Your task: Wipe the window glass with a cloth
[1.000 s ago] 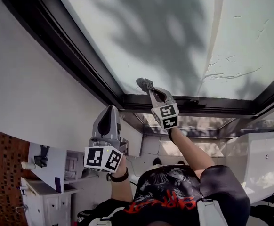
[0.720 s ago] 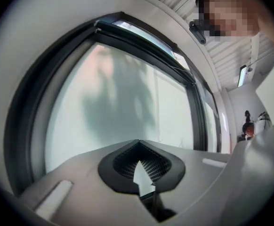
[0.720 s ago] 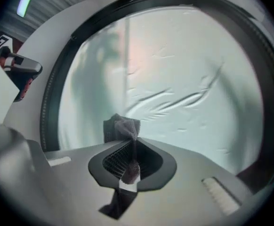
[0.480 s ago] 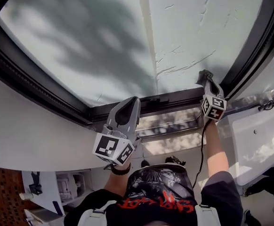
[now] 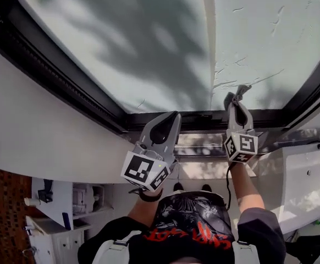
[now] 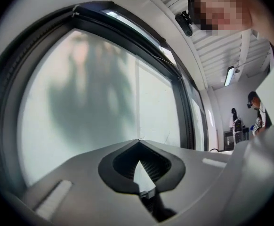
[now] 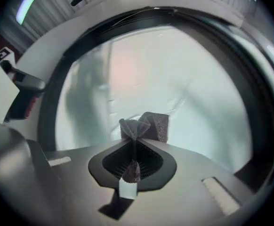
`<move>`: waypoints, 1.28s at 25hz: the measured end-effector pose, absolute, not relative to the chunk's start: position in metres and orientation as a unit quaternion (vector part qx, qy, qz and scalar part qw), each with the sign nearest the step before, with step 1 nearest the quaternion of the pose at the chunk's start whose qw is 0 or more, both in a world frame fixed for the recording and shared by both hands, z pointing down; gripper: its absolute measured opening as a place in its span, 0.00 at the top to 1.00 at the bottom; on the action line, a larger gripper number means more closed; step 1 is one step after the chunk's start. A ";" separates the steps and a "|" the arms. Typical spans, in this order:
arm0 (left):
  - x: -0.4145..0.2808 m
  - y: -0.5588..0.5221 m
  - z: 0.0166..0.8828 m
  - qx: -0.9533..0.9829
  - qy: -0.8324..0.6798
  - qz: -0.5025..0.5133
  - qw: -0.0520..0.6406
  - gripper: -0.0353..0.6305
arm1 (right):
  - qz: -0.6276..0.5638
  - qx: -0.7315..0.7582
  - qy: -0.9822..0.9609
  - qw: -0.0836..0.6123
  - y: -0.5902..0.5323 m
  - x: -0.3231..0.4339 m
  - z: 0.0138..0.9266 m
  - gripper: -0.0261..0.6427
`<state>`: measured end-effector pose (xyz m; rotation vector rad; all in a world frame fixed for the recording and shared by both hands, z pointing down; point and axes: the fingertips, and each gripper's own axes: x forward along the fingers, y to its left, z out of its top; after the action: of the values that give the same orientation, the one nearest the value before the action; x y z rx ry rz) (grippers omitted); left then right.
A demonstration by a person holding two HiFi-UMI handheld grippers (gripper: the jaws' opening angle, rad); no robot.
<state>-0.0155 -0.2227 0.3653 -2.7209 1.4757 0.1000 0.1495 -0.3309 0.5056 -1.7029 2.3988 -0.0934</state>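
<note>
In the head view the frosted window glass (image 5: 149,43) fills the upper half, crossed by soft leafy shadows and bounded by a dark frame (image 5: 66,87). The right tongs (image 5: 232,104) reach up to the pane's lower edge, toward its right-hand corner, with a grey cloth (image 5: 241,90) bunched at their tip over the glass just above the frame. The left tongs (image 5: 174,117) point at the frame's bottom rail, to the left of the right tongs and apart from them. Below are each one's marker cube (image 5: 144,170), both forearms and a black shirt (image 5: 190,224) with red print; a white cabinet (image 5: 50,230) stands at the lower left. In the left gripper view the left tongs (image 6: 138,141) are clenched, tips meeting with nothing between them; ahead lies the pane (image 6: 94,107) with its dark shadow, the frame (image 6: 186,107) to its right, and far off a ceiling light (image 6: 229,75). In the right gripper view the right tongs (image 7: 135,136) are clamped on the cloth (image 7: 146,125) — a thin fold runs down between the jaws, and the rest fans out beyond the tips in front of the pale glass (image 7: 184,79); whether it presses on the pane cannot be told from here.
</note>
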 end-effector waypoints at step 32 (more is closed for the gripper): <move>0.006 -0.224 0.376 -0.935 0.347 0.077 -0.019 0.97 | -0.102 -0.789 0.605 -0.011 -0.253 0.329 0.597 0.93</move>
<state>0.0056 -0.2235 0.3761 -2.9714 1.1027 0.2441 0.3290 -0.2531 0.5966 -2.4977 1.9155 -0.3240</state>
